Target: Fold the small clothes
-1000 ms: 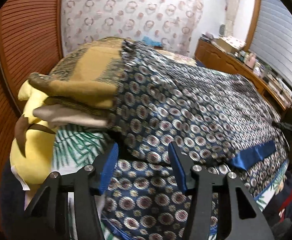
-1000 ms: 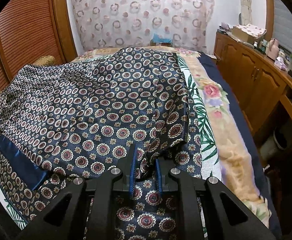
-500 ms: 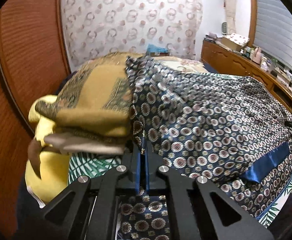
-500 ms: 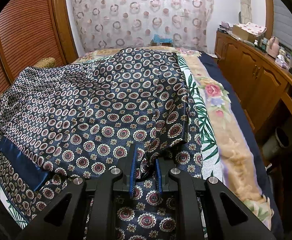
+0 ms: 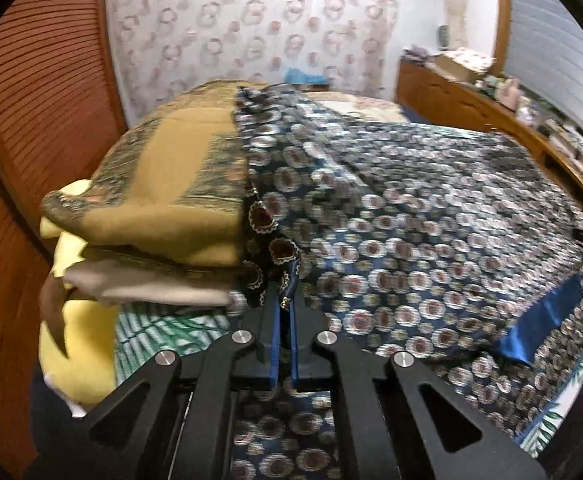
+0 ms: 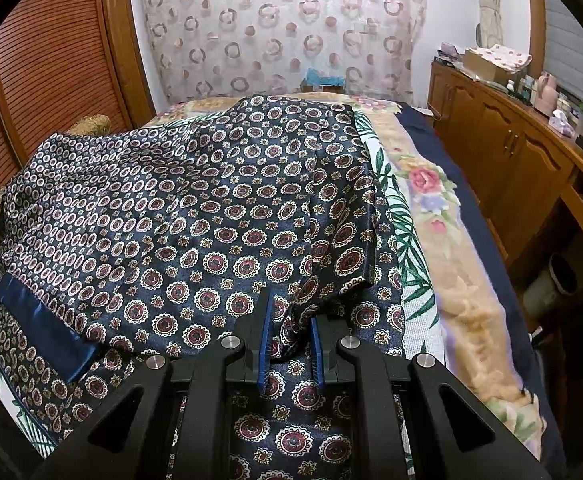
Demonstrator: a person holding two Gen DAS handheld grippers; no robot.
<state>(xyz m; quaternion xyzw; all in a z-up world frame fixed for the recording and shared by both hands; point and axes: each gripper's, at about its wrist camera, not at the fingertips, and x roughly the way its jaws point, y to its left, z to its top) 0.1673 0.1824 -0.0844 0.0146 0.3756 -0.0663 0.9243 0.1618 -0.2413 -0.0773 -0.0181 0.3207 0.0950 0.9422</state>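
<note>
A navy satin garment (image 6: 211,208) printed with round medallions lies spread over the bed; a plain blue band (image 6: 39,324) runs along its near left part. My right gripper (image 6: 291,320) is shut on a bunched fold at the garment's near right edge. In the left wrist view the same garment (image 5: 411,220) fills the centre and right, with the blue band (image 5: 543,320) at lower right. My left gripper (image 5: 285,308) is shut on a pinched corner of the cloth, which stands up between the blue pads beside a stack of blankets.
A stack of folded blankets (image 5: 159,184) in mustard, beige and yellow sits left of the garment. The bed has a floral cover (image 6: 423,184). A wooden cabinet (image 6: 511,152) with clutter lines the right wall, louvred wooden doors (image 6: 47,60) the left, and a patterned curtain (image 6: 283,28) hangs behind.
My left gripper went from wide open to shut on the garment's edge, then shifted toward the blanket stack with the cloth. The right gripper and its fold stayed still.
</note>
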